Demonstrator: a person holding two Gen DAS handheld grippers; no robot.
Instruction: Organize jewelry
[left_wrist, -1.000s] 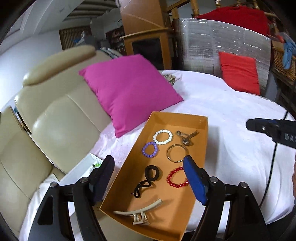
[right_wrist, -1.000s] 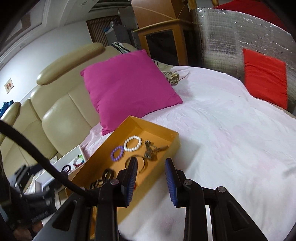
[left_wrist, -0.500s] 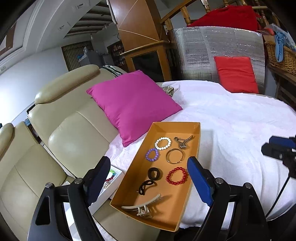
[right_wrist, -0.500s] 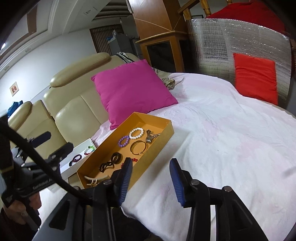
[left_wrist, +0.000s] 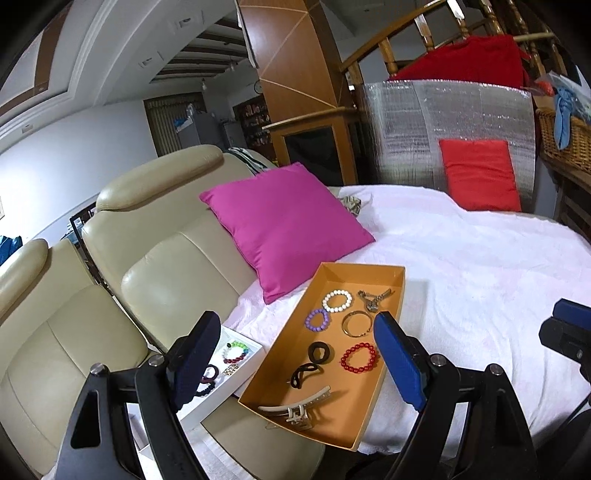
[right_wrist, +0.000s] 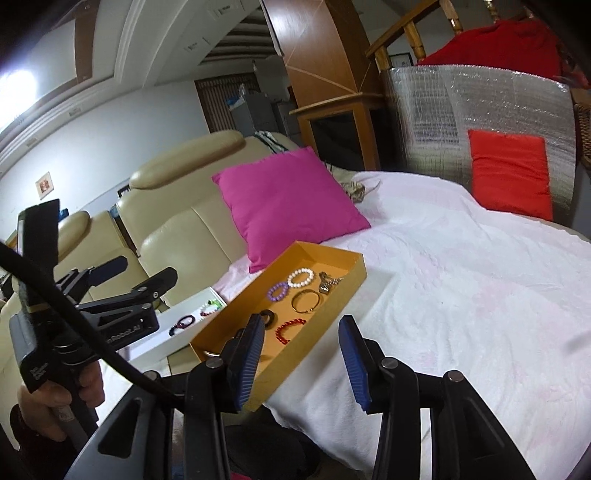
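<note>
An orange tray (left_wrist: 362, 271) lies on the white cover near its left edge. It holds white (left_wrist: 337, 301), purple (left_wrist: 317, 319) and red bead bracelets (left_wrist: 359, 357), a gold bangle (left_wrist: 356, 323), two black hair ties (left_wrist: 320, 352), a beige hair claw (left_wrist: 295, 406) and a metal charm (left_wrist: 375, 299). Left of the tray, a white box (left_wrist: 236, 354) holds more bracelets. My left gripper (left_wrist: 295, 354) hangs open, back from the tray, with nothing held. My right gripper (right_wrist: 303, 354) is open and empty, above the tray's near right wall (right_wrist: 332, 299). A hand (right_wrist: 55, 406) holds the left gripper (right_wrist: 140, 271).
A pink cushion (left_wrist: 288, 229) leans on the beige leather sofa (left_wrist: 166, 266) behind the tray. The white cover (left_wrist: 480, 277) spreads to the right. A red cushion (left_wrist: 480, 177) rests against a silver foil panel (left_wrist: 424, 129). A wicker basket (left_wrist: 565, 140) stands at the far right.
Both grippers have drawn back and up from the tray, which now looks smaller. The white box has come into the left wrist view. The right jaws stand wider than a second ago.
</note>
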